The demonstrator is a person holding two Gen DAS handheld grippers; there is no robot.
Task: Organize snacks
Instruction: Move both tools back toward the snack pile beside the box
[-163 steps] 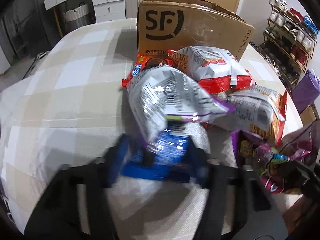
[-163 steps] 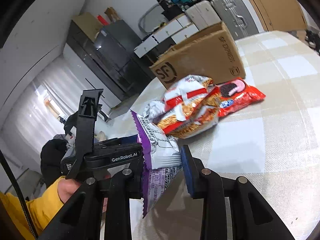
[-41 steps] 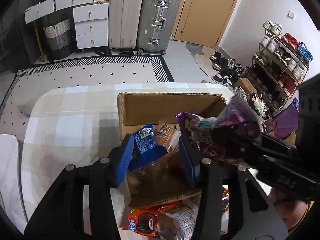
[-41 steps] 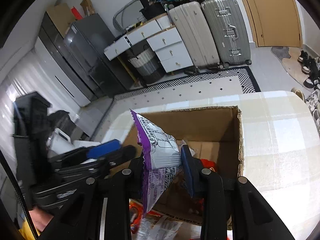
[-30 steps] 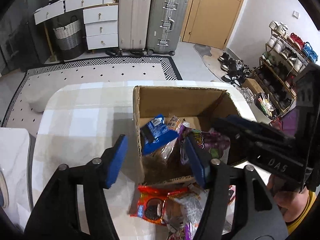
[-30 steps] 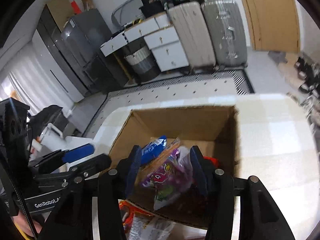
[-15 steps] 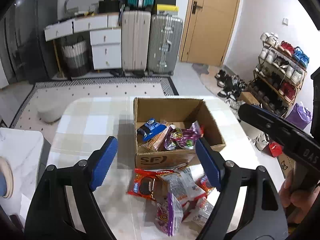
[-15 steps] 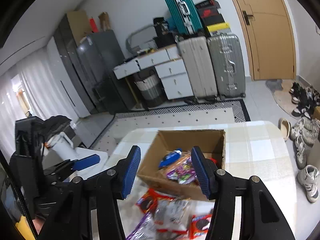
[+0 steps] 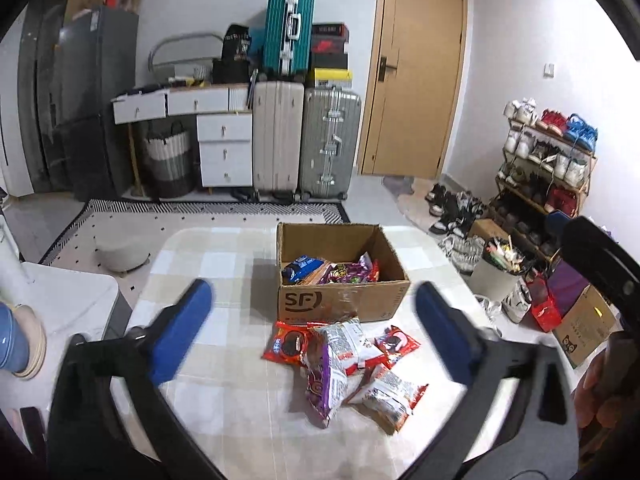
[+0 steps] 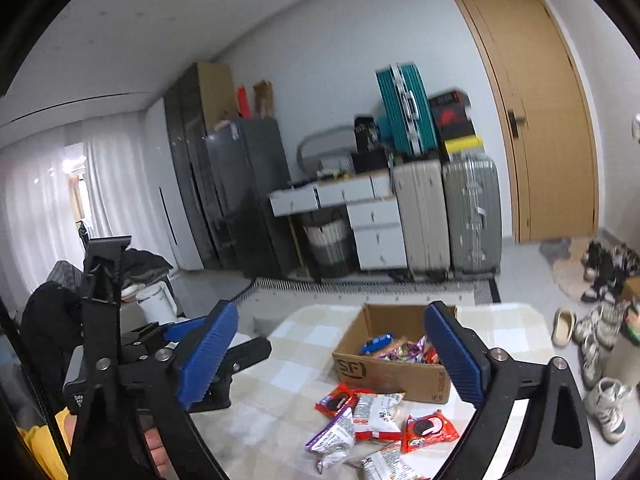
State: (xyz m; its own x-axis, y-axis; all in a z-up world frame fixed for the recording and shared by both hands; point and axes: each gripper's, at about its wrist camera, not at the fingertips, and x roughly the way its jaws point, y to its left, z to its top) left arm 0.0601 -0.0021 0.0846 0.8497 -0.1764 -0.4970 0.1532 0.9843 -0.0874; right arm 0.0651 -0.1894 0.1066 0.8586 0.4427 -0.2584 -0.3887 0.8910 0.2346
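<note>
An open cardboard SF box [image 9: 340,300] stands on the checked table [image 9: 224,364] and holds a blue packet [image 9: 300,266] and a purple packet [image 9: 348,274]. In front of it lie several loose packets: a red cookie pack [image 9: 286,344], a white-and-red bag [image 9: 344,344] and a purple bag [image 9: 324,384]. My left gripper [image 9: 312,340] is open and empty, high above the table. My right gripper [image 10: 336,360] is open and empty, also raised well back. The box [image 10: 396,368] and loose packets [image 10: 376,416] also show in the right wrist view.
Suitcases [image 9: 304,140], white drawers [image 9: 224,148] and a door [image 9: 416,72] stand behind the table. A shoe rack [image 9: 548,168] and a bin [image 9: 496,276] are at the right. A white stool [image 9: 60,300] is at the left.
Both grippers dropped their packets into the box, opened wide, and pulled up and back from it. The box and table now look smaller and farther away.
</note>
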